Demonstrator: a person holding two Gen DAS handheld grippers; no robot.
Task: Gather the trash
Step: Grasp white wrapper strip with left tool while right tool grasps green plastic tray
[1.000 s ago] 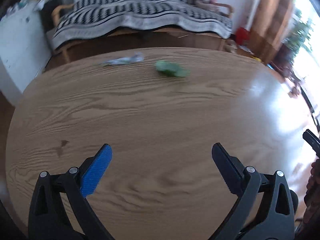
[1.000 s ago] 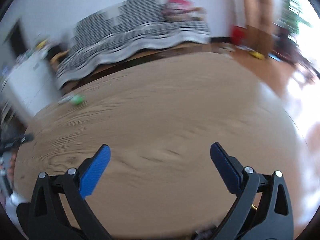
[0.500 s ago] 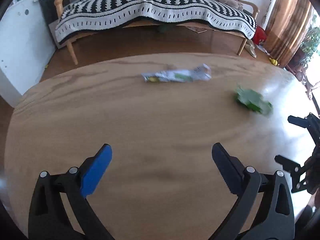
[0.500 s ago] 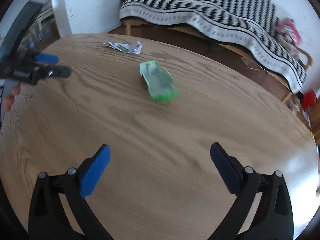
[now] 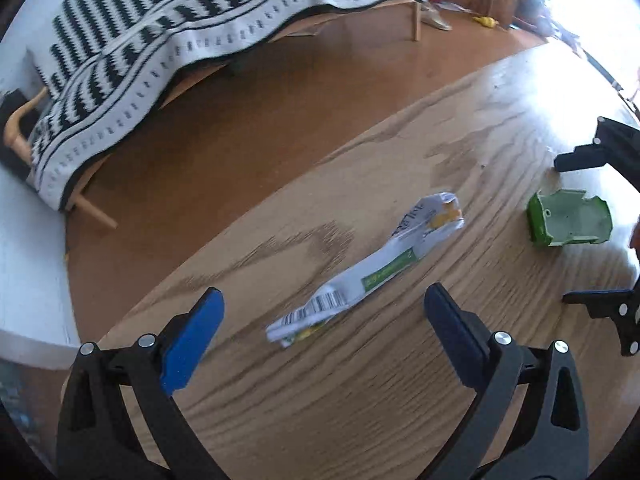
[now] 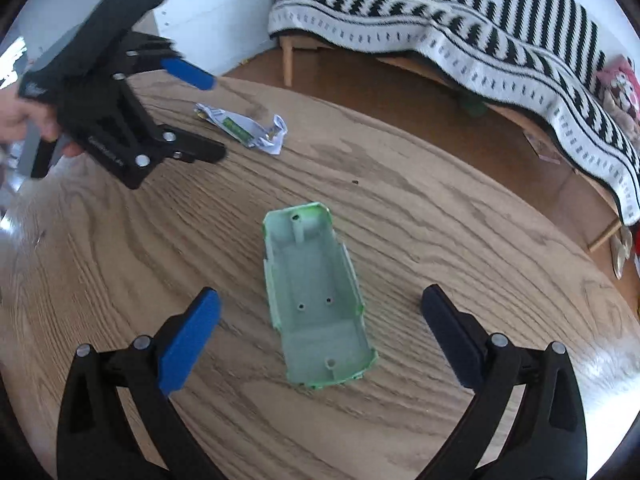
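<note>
1. Trash here is two pieces on the round wooden table (image 6: 440,208): a crumpled wrapper (image 5: 372,268) toward the far left, and a green plastic shell (image 6: 316,300), lying hollow side up, nearer the middle and well apart from the wrapper.
2. Left gripper (image 5: 320,332) has its fingers spread wide and empty, with the wrapper's near end, the barcode end, lying between the tips.
3. Right gripper (image 6: 320,332) is likewise wide open and holds nothing; the shell lies lengthwise between its blue pads.
4. For the wrapper, I judge it best to lower until the tips nearly touch the wood, then close across the bunched middle, since the flat ends may slip out.
5. For the shell, close on the two long walls near mid-length; squeezing gently seems wise, as thin walls may flex or pop free.
</note>
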